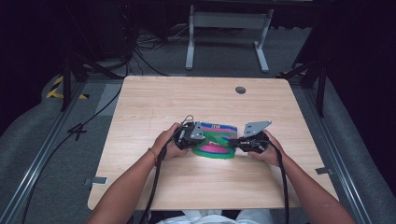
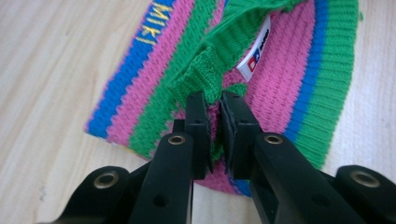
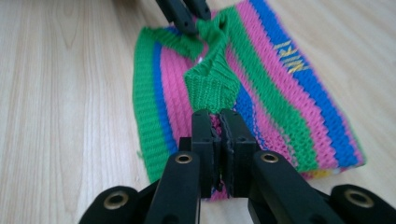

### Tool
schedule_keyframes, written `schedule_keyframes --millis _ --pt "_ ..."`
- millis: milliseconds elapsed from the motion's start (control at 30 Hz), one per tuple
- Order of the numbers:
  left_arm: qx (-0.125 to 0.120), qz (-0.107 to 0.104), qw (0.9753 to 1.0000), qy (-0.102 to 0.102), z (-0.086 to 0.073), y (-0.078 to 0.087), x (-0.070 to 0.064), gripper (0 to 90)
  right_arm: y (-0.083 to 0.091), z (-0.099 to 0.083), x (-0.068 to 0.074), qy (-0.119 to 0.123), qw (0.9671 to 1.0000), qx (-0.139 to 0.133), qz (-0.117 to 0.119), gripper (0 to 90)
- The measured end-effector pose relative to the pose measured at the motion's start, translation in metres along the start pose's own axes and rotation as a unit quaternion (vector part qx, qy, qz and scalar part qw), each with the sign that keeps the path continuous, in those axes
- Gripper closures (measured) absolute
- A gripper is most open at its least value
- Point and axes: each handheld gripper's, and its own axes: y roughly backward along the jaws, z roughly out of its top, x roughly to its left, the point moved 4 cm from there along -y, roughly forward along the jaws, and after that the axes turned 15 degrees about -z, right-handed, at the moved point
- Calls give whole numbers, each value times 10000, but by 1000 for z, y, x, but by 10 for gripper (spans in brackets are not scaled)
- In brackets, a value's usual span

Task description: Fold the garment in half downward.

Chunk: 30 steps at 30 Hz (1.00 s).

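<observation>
Here both the left gripper (image 2: pixel 215 100) and right gripper (image 3: pixel 218 116) pinch the knitted cloth's (image 1: pixel 215 140) green hem (mid-fold, seemingly); next, lift evenly toward the worktop's (image 1: pixel 187 93) far edge.

black hand-held gripper (image 2: pixel 215 133) jaws — brass-ringed screw holes, grey three-cornered plates, trailing black cables

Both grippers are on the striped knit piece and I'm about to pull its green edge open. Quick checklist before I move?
1. Left gripper pinching the green edge: ok, jaws shut on it.
2. Right gripper pinching the same edge: ok, jaws shut on it.
3. Knit piece fully on the table: ok.
4. Table around it free of obstacles: ok.
5. Only the top layer caught: cannot tell.
6. White label clear of the jaws: ok.
</observation>
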Motion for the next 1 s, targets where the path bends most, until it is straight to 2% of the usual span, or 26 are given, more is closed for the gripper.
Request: schedule_keyframes --millis 100,133,200,233,267,300,333,367,567,633,800,1000 --pt "153 -115 9998 -36 -4 -2 -8 801 -2 -5 3 -30 10000 83 11 837" --pt "121 -67 9999 -65 -5 -3 -10 787 -3 -7 4 -38 9999 117 29 833" --pt "88 -154 9998 35 -6 -2 -15 768 -5 -10 5 10 9999 162 -15 827" --pt "99 -178 9998 40 -6 -1 -16 769 -5 -12 5 -53 9998 174 -3 826" --pt "53 -251 9996 145 -7 -1 -18 769 -5 -13 5 -66 9999 155 4 827" --pt "38 -265 9995 191 -9 -1 -19 767 -6 -14 4 -90 9998 169 -50 826" --pt "11 -279 9995 152 -10 -1 -20 760 -6 -14 3 -113 9997 184 -61 823" --pt "-56 -266 9993 247 -11 -2 -22 753 -6 -15 3 -106 9997 197 -82 822" --pt "-385 -363 9974 495 -16 -3 -20 739 -7 -17 1 -159 9994 234 -204 818" --pt "-389 -302 9980 406 -16 -4 -18 776 -10 -17 -2 -141 9991 228 -343 821" --pt "-476 -91 9979 433 -15 -7 -12 795 -13 -19 -6 -173 9988 157 -422 823" --pt "-560 -41 9971 523 -14 -10 -5 798 -15 -20 -10 -227 9982 144 -530 824"
